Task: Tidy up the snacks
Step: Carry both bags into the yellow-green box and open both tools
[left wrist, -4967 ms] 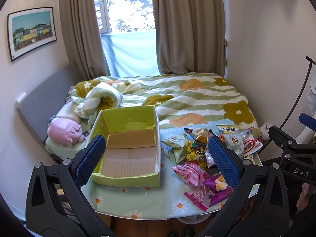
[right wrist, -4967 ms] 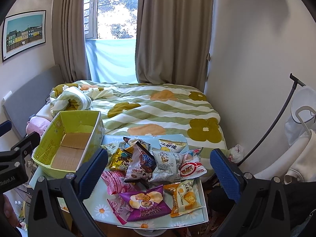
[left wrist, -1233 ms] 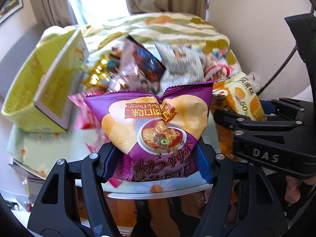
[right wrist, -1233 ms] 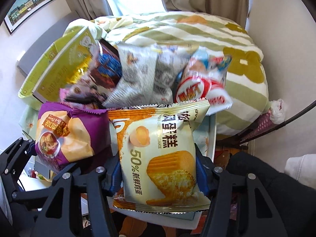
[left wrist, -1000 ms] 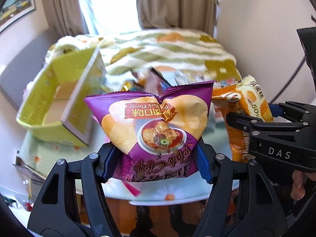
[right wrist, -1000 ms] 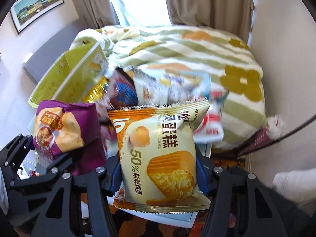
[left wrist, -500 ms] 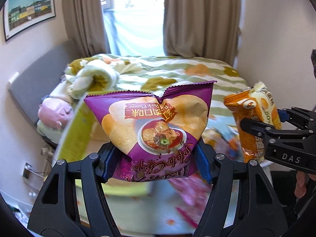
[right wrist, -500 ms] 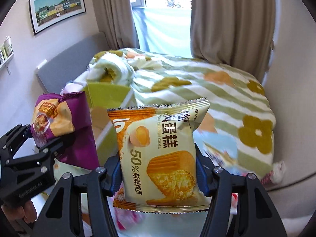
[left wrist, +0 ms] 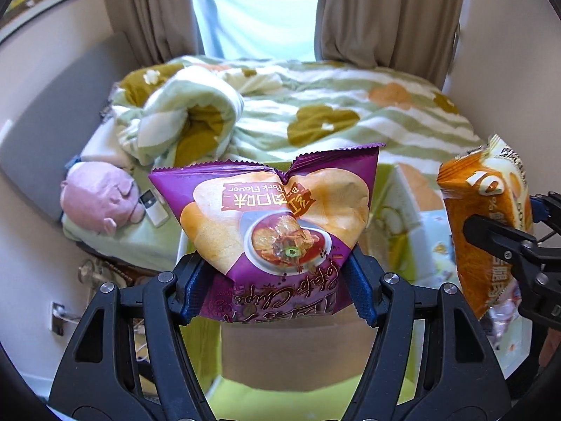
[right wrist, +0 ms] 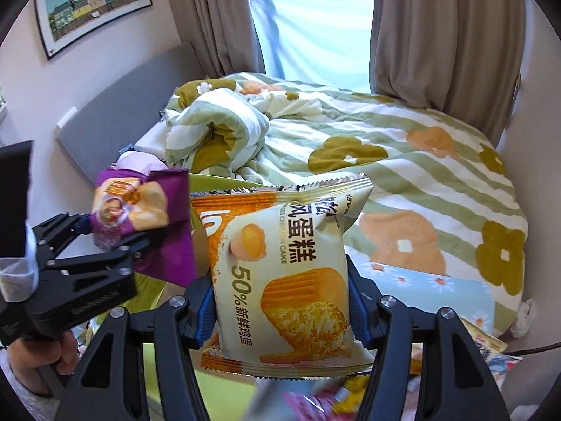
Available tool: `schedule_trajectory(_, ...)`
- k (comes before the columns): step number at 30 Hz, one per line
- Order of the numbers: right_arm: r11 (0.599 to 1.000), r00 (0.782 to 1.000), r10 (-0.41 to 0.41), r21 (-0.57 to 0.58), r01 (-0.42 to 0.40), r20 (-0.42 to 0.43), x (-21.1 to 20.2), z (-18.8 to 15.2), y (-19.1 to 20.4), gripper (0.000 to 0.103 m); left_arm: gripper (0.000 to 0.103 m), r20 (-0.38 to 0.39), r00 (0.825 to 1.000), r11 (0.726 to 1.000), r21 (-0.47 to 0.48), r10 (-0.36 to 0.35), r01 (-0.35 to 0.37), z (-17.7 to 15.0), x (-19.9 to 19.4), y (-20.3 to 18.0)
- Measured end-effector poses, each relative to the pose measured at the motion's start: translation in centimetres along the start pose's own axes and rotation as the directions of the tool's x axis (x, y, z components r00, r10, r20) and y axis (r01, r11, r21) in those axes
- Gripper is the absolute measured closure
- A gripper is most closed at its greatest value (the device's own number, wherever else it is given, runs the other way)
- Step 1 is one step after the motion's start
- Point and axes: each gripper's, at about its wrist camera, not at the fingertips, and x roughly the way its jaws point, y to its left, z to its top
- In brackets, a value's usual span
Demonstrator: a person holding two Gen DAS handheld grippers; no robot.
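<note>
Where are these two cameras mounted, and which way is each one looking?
Left wrist: on the left gripper, looking along its fingers at the purple chip bag, green box and bed; the right gripper shows at right.
Right wrist: on the right gripper, facing the cake packet and bed; the left gripper and a hand show at left.
Shared: both packets, box, bed.
</note>
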Motion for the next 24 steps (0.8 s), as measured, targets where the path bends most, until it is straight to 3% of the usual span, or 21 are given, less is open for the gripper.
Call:
schedule_trajectory(6, 0.998, 0.999, -0.022, 0.066, 0.025, -0.048, 4.0, 1.3, 0.7, 0.046, 0.037, -0.072, 0.997, 0.999, 0.025, -0.04, 0.042, 0.7, 4.9, 0.8)
schedule_trajectory(8, 0.997, 0.998, -0.026, 0.077, 0.031, -0.061, 4.8, 1.4, 0.5, 0.046, 0.031, -0.102, 0.993, 0.998, 0.022, -0.058, 0.061, 0.8, 6.2, 0.9)
schedule_trajectory(10, 0.996, 0.996, -0.031, 0.082, 0.038, -0.08, 5.7, 1.5, 0.4, 0.046, 0.004, -0.108, 0.992, 0.998, 0.02, -0.059, 0.062, 0.8, 7.1, 1.2)
schedule_trajectory(11, 0.996, 0.996, -0.032, 0.084, 0.04, -0.086, 6.0, 1.5, 0.4, 0.046, 0.0, -0.103, 0.993, 0.998, 0.021, -0.052, 0.055, 0.7, 7.3, 1.2)
schedule_trajectory(16, 0.996, 0.994, -0.024, 0.083, 0.032, -0.104, 7.0, 1.7, 0.5, 0.046, 0.001, -0.119, 0.993, 0.999, 0.024, -0.027, 0.03, 0.7, 7.7, 1.8)
schedule_trajectory(24, 0.998, 0.993, -0.013, 0.062, 0.02, -0.116, 8.2, 2.4, 1.0, 0.046, 0.001, -0.113, 0.993, 0.999, -0.044, 0.027, -0.032, -1.0, 5.0, 4.4)
